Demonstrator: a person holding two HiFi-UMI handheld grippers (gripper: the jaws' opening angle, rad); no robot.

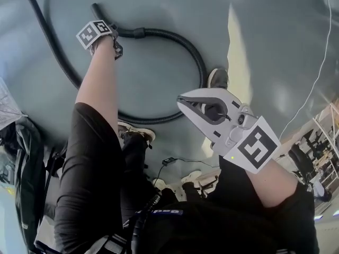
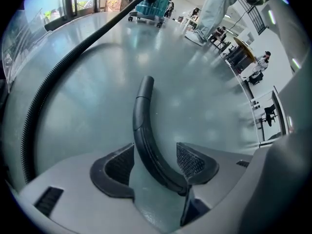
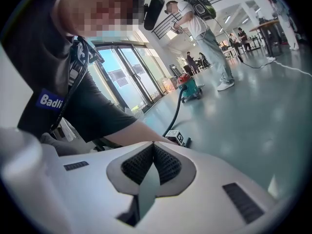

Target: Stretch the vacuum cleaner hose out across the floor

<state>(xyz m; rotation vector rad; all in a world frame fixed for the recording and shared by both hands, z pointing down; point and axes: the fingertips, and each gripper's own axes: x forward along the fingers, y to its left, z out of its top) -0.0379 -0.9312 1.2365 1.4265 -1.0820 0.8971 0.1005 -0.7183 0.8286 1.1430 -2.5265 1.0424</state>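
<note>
The black ribbed vacuum hose (image 1: pixel 197 57) lies in a loop on the grey floor. Its smooth curved end tube (image 1: pixel 96 9) is at the top left. My left gripper (image 1: pixel 108 36) reaches down over that end tube. In the left gripper view the left gripper (image 2: pixel 155 149) stands open, with the tube (image 2: pixel 144 130) running between the dark pads (image 2: pixel 191 160), which do not press on it. The hose (image 2: pixel 73 52) leads back to a teal and red vacuum cleaner (image 2: pixel 153 1). My right gripper (image 1: pixel 183 102) hangs shut and empty above the floor, its pads (image 3: pixel 165 162) together.
The wearer's shoes (image 1: pixel 217 78) (image 1: pixel 139 134) stand inside the hose loop. A thin white cable (image 1: pixel 318 62) runs along the right. A person (image 3: pixel 204 38) walks near the vacuum cleaner (image 3: pixel 190 87), with tables and more people behind. Glass doors (image 3: pixel 122 67) line the far wall.
</note>
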